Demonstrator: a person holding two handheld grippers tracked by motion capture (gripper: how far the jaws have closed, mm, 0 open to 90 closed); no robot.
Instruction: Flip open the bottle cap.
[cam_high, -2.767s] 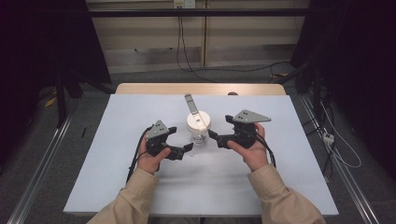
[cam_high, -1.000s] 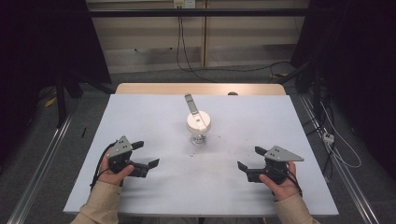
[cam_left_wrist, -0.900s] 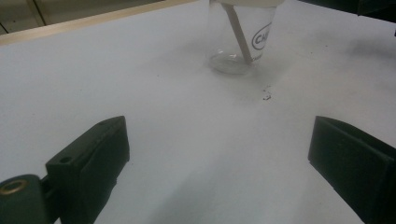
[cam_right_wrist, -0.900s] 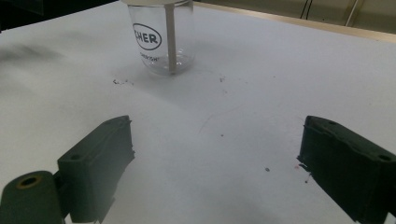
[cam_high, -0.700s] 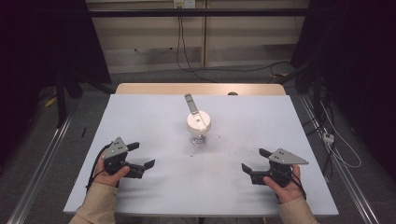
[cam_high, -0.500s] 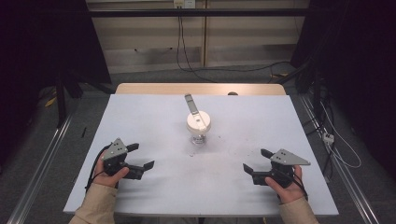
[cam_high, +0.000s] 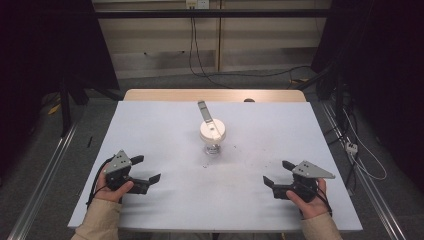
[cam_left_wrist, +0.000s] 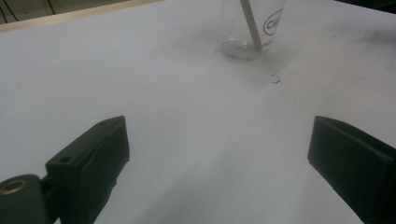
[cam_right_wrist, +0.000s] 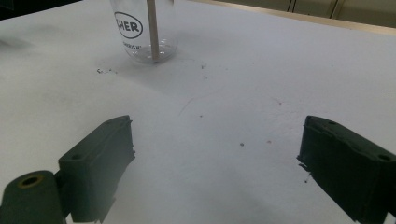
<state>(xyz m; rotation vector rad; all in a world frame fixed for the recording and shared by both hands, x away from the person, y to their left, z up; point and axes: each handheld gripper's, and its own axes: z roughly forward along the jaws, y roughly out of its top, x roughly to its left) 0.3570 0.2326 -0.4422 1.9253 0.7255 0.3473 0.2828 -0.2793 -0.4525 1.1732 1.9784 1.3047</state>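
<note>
A clear plastic cup (cam_high: 212, 136) stands upright near the middle of the white-covered bench (cam_high: 165, 125), a little toward its far edge; seen from above its cream-coloured rim or lid hides the inside, and whether that pale disc is a lid or the cup's own mouth cannot be told; a flat, pale stirring stick (cam_high: 204, 112) leans out of it toward the far side of the bench; in the left gripper view the cup (cam_left_wrist: 252, 28) is cut off by the top edge, so just its transparent base, the lower run of the stick (cam_left_wrist: 251, 25) and part of an oval logo show; in the right gripper view the cup (cam_right_wrist: 142, 32) is cropped the same way, its printed lettering only partly readable, with the stick (cam_right_wrist: 152, 30) reaching down to the bottom of the cup; a few dark specks (cam_high: 207, 165) lie on the bench just in front of the cup, too small to identify; the left gripper (cam_high: 145, 172) sits near the bench's front left, fingers spread wide with nothing between them; the right gripper (cam_high: 277, 174) sits near the front right, its fingers equally wide and holding nothing; both are well apart from the cup.
</note>
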